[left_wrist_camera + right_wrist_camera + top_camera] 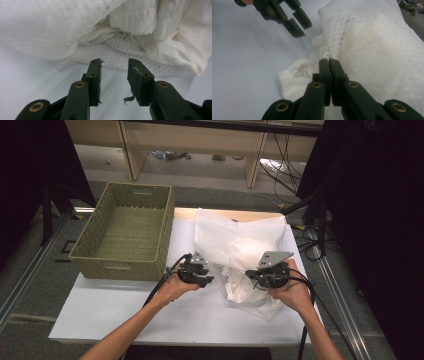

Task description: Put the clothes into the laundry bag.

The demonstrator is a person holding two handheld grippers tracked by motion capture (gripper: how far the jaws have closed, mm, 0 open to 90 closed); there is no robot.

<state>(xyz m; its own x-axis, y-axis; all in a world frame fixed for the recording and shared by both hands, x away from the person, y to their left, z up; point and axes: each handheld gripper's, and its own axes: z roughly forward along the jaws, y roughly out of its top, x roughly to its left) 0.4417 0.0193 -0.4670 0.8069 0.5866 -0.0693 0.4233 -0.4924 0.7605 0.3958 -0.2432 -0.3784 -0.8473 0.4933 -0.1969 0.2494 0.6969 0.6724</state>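
1. Two bare forearms are seen entering from the bottom edge of the high view, each hand carrying a black two-jaw gripper over a white rectangular table (115, 312).
2. Crumpled on the right half of that table is a white mesh fabric bag (240, 255) with a faint grid pattern, softer white cloth bunched at its near, open end.
3. The bag's near edge is pinched by the right gripper (329, 61); its jaws are pressed together, with a fold of mesh caught at their tips.
4. The left gripper (114, 67) is held just beside the bag's left edge. Its jaws are parted to a moderate gap with nothing between them, and the mesh hem lies just beyond their tips.
5. Frayed white threads are seen clinging to the left gripper's pads (133, 77).
6. A rectangular olive-green woven basket (85, 247) is set on the table's far left corner, apart from the bag.
7. Beyond the table, pale wooden furniture legs (252, 162) and loose black cables (285, 167) are seen on a grey floor.
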